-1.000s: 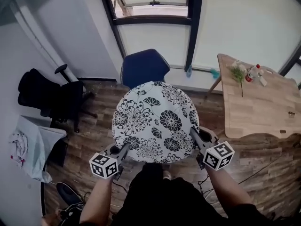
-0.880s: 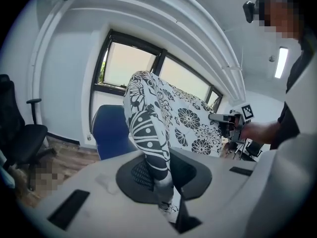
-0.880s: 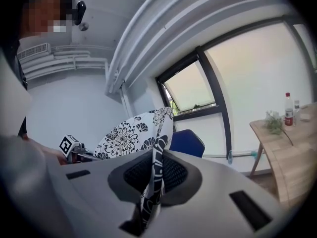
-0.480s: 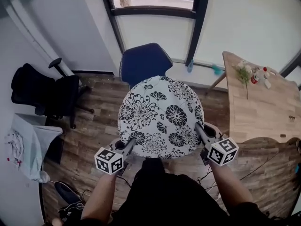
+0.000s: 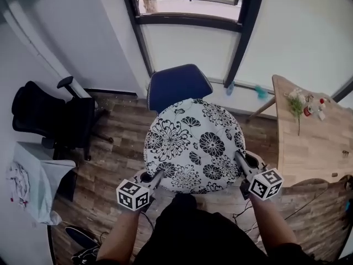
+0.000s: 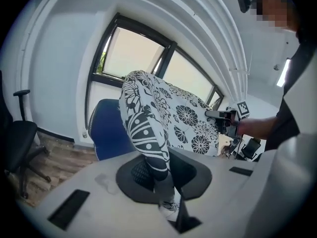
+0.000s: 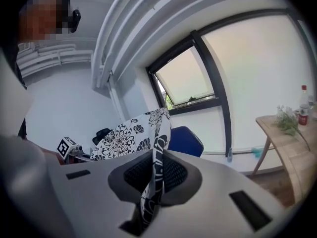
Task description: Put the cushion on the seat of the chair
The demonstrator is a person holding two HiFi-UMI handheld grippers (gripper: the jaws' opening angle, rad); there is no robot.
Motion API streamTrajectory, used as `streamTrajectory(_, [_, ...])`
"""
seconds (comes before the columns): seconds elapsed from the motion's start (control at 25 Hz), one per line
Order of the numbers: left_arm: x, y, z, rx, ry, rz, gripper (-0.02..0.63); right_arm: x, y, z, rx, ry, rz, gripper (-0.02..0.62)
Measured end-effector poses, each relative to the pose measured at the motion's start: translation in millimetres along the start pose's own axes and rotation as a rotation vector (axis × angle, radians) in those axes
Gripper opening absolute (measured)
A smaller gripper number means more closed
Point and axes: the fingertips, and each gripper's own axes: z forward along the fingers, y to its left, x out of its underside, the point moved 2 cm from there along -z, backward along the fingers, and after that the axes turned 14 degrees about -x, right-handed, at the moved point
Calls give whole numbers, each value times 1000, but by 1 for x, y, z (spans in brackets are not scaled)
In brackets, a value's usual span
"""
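Black office chair: the black office chair (image 5: pixel 52 115) stands on the wooden floor (image 5: pixel 118 142) well to the left of the blue chair (image 5: pixel 176 86), its armrest turned toward it.

Left tool: your left tool (image 5: pixel 156 176) is in front of the blue chair and a little left of it. Its jaws are nearly together, pinching the near-left edge of the cushion (image 5: pixel 193 145). In the left gripper view the patterned fabric runs down between the two pads and folds there.

Cushion: the round white cushion with black flowers is carried between your two tools, just in front of the blue chair's backrest. From the head view it covers the seat completely, so you cannot tell whether it touches the seat. In both gripper views it rises tilted from the jaws, with the blue backrest behind it.

Blue chair: only the backrest shows, past the far edge of the cushion, with the dark-framed window (image 5: pixel 242 32) behind it.

Right tool: your right tool (image 5: pixel 239 159) is in front of the blue chair and to its right. Its jaws are narrow too, clamped on the near-right edge of the cushion. The right gripper view shows the fabric squeezed thin between the pads.

Worktop: the wooden worktop (image 5: pixel 300 148) is well to the right of the blue chair. A green sprig (image 5: pixel 298 108) and a red-capped bottle (image 7: pixel 303 105) are at its far end.
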Motion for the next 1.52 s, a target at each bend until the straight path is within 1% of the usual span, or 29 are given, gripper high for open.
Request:
streamTrajectory(0.08, [-11, 17, 11, 18, 11, 2, 31, -10, -7, 20, 20, 7, 15, 37])
streamTrajectory(0.2, [-33, 51, 38, 39, 29, -5, 31, -32, -27, 70, 25, 39, 18, 37])
streamTrajectory(0.28, [-45, 65, 54, 59, 32, -1, 31, -41, -36, 90, 34, 50, 19, 37])
streamTrajectory(0.48, [-62, 83, 82, 92, 42, 33, 31, -48, -54, 110, 63, 54, 37, 37])
streamTrajectory(0.68, [-65, 99, 99, 113, 67, 22, 31, -48, -68, 131, 77, 67, 38, 37])
streamTrajectory(0.8, [-60, 97, 110, 116, 89, 17, 31, -44, -73, 138, 89, 56, 38, 37])
streamTrajectory(0.96, [-48, 92, 126, 132, 116, 3, 31, -31, -86, 146, 115, 82, 52, 37])
streamTrajectory(1.12, [-25, 93, 149, 122, 153, 22, 31, -11, -103, 151, 142, 139, 5, 37])
streamTrajectory(1.32, [1, 95, 172, 80, 191, 3, 31, 21, -123, 157, 126, 156, 80, 37])
streamTrajectory(1.52, [24, 103, 192, 38, 240, 15, 31, 55, -144, 173, 88, 172, 154, 37])
